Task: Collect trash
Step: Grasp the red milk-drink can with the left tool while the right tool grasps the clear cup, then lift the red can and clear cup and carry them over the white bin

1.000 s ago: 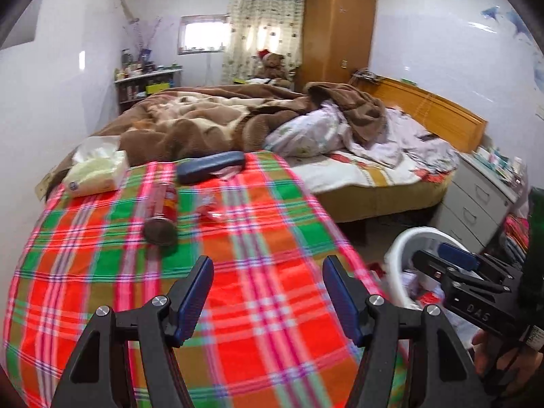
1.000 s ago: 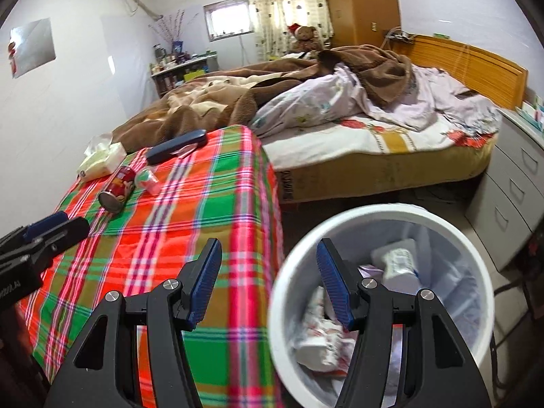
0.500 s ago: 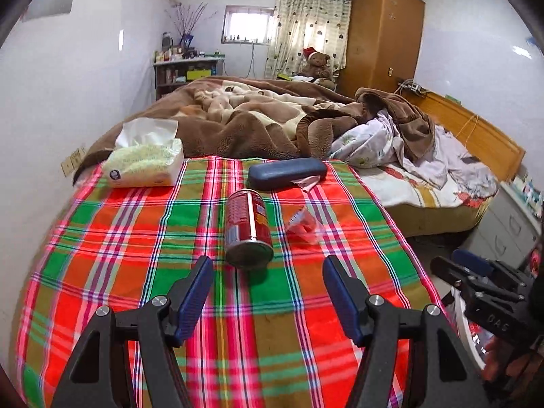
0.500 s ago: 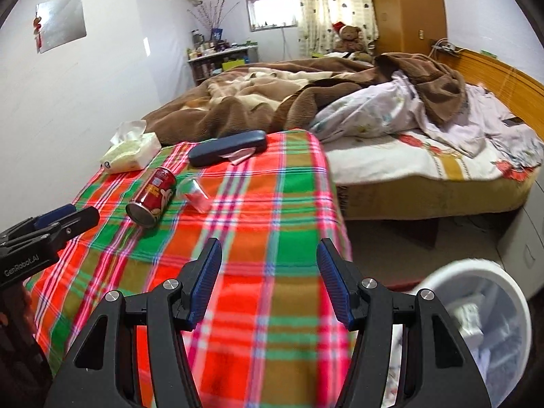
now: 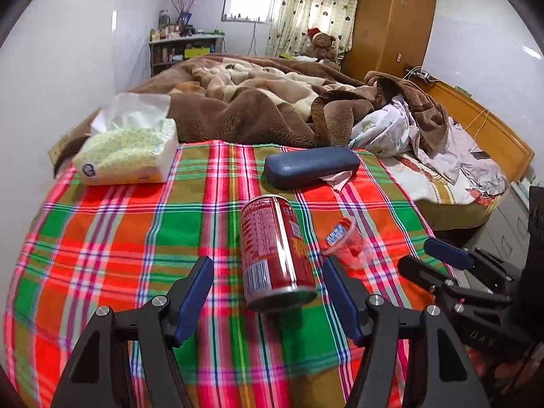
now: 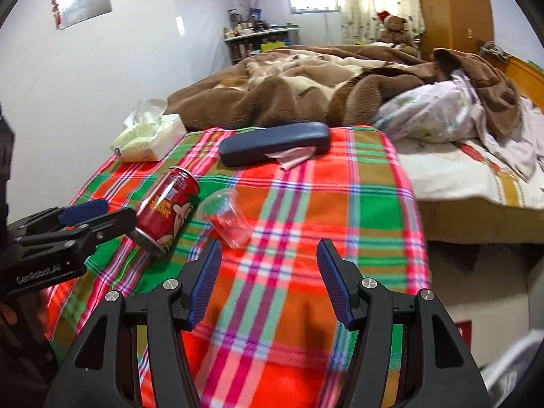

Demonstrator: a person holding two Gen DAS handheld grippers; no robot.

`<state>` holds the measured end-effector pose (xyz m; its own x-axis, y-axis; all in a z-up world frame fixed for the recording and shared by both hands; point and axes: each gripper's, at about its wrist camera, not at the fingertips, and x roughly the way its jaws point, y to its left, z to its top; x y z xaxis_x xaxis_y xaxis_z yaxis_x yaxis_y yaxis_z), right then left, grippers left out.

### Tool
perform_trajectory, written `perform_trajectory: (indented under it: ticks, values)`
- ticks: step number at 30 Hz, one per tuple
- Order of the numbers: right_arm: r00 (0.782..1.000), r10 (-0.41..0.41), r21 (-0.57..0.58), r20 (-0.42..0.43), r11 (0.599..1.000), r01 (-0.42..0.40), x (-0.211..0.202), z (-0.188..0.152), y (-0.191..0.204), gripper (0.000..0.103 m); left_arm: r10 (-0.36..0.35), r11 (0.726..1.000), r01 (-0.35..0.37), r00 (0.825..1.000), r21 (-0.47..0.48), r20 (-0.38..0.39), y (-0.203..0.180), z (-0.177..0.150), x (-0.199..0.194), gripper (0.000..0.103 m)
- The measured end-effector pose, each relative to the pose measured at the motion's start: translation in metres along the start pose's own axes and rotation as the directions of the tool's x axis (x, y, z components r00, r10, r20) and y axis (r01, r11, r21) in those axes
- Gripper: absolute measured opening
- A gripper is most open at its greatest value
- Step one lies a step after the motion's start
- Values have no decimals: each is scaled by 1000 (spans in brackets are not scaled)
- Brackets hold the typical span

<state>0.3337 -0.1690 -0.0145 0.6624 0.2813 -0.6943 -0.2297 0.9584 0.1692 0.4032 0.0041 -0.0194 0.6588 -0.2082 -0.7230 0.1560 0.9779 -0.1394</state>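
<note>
Plaid blanket (image 5: 119, 255) covers worktop beside bed (image 5: 442, 183). Red can (image 5: 275, 255) lies on its side mid-blanket, clear plastic cup (image 5: 350, 244) just right of it. I've got left tongs (image 5: 268, 302) part open w/ can's near end between pads, not touching. Right tongs (image 6: 268, 282) part open, empty, over blanket.

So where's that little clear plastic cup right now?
The small clear plastic cup lies tipped on its side on the red-and-green plaid blanket, just right of the red drink can in both views, nearer than the dark blue glasses case.
</note>
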Motion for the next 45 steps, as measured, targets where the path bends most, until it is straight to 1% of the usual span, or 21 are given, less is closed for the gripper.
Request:
perform_trajectory:
  ticks: [3, 7, 10, 12, 15, 17, 19, 21, 25, 30, 31, 32, 33, 34, 36, 38, 40, 42, 43, 45]
  values:
    - [1000, 2, -31, -9, 1000, -3, 9, 4, 4, 60, 6, 1000, -6, 1000, 22, -22, 1, 8, 16, 66]
    - [1000, 23, -66, -17, 998, -24, 16, 9, 9, 60, -17, 1000, 18, 998, 17, -55, 5, 19, 34, 66]
    - [999, 28, -70, -21, 997, -30, 22, 11, 8, 60, -36, 999, 37, 995, 13, -93, 8, 25, 49, 66]
    - [999, 34, -72, -28, 997, -36, 26, 13, 8, 60, -30, 999, 32, 994, 21, -105, 10, 26, 56, 66]
    - [998, 48, -81, -42, 995, -51, 32, 15, 9, 60, -31, 999, 33, 995, 14, -98, 16, 27, 58, 66]
    - [997, 61, -95, -45, 993, -65, 34, 17, 13, 60, -55, 998, 55, 993, -4, -101, 23, 27, 59, 64]
    - [996, 77, -108, -51, 991, -83, 36, 17, 17, 60, -57, 998, 56, 993, -10, -102, 28, 26, 59, 61]
    - [995, 79, -120, -58, 989, -85, 39, 18, 21, 60, -60, 998, 58, 993, -20, -104, 33, 25, 57, 61]
    - [994, 65, -133, -88, 988, -76, 50, 21, 28, 60, -38, 999, 37, 994, -13, -103, 40, 23, 55, 58]
    - [992, 61, -119, -110, 990, -74, 61, 24, 32, 59, -30, 999, 26, 991, -31, -130, 50, 15, 60, 57]
    - [992, 64, -114, -110, 991, -76, 61, 25, 33, 57, -30, 999, 25, 991, -38, -131, 51, 14, 61, 57]
    - [992, 61, -113, -107, 991, -73, 61, 24, 33, 52, -32, 999, 26, 991, -44, -128, 53, 14, 60, 57]
    - [993, 55, -113, -105, 991, -67, 61, 24, 34, 43, -31, 999, 26, 992, -44, -124, 53, 14, 60, 57]
    - [993, 51, -113, -104, 992, -63, 61, 24, 34, 38, -31, 999, 26, 992, -43, -121, 53, 15, 59, 57]
    - [993, 49, -112, -104, 992, -61, 60, 24, 33, 32, -40, 998, 34, 992, -48, -121, 53, 17, 60, 57]
    - [994, 50, -103, -100, 993, -61, 59, 24, 32, 30, -31, 998, 25, 993, -51, -115, 52, 18, 59, 57]
    - [994, 51, -96, -98, 994, -60, 59, 24, 30, 30, -48, 997, 43, 994, -56, -101, 52, 19, 60, 57]
    - [994, 46, -93, -100, 994, -55, 60, 24, 30, 30, -32, 997, 23, 992, -73, -124, 53, 18, 63, 57]
    - [994, 42, -90, -96, 995, -51, 59, 24, 30, 30, -25, 997, 17, 993, -71, -114, 52, 17, 62, 53]
    - [995, 46, -88, -91, 995, -54, 58, 24, 30, 30, -18, 998, 12, 993, -56, -117, 50, 17, 61, 52]
